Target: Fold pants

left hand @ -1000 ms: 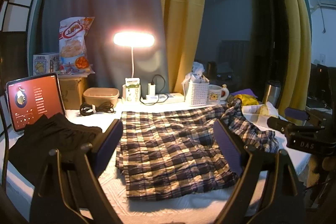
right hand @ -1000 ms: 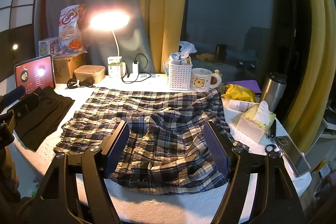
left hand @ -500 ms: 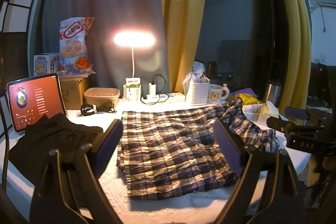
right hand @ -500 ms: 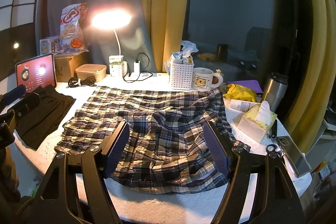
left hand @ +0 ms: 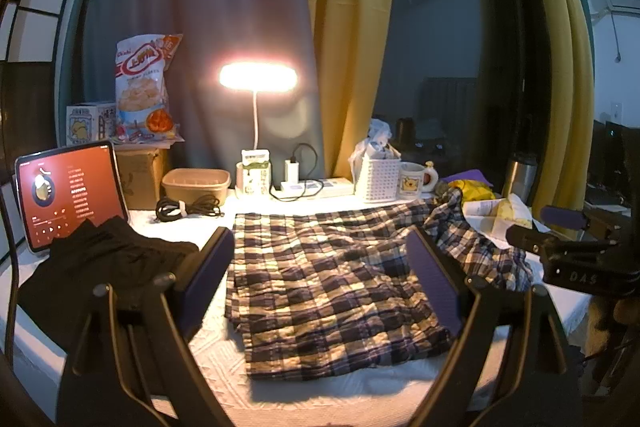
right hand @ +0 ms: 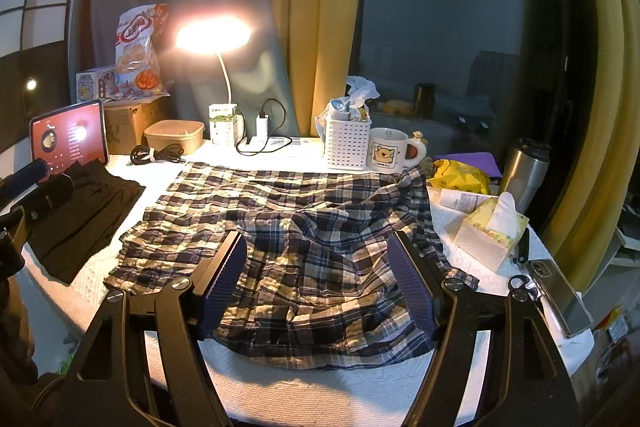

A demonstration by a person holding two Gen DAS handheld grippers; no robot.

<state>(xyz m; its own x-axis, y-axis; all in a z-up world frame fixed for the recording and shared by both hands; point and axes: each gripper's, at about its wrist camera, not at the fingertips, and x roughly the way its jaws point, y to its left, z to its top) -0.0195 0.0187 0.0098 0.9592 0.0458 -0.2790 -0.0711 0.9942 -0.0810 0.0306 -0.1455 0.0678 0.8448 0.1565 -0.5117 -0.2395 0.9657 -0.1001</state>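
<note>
Nothing moved since earlier: left gripper (left hand: 320,279) and right gripper (right hand: 316,283) both spread above crumpled navy-and-tan plaid pants (right hand: 296,227); I'd smooth first.

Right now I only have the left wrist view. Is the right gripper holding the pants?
Observer: No. The right gripper is open, above the pants, with nothing pinched.
Operator: Anything to its right I can't see?
Observer: A phone lies at the table's right front corner.
Operator: Anything between the phone and the pants?
Observer: Scissors lie just left of the phone, in front of a tissue box.
</note>
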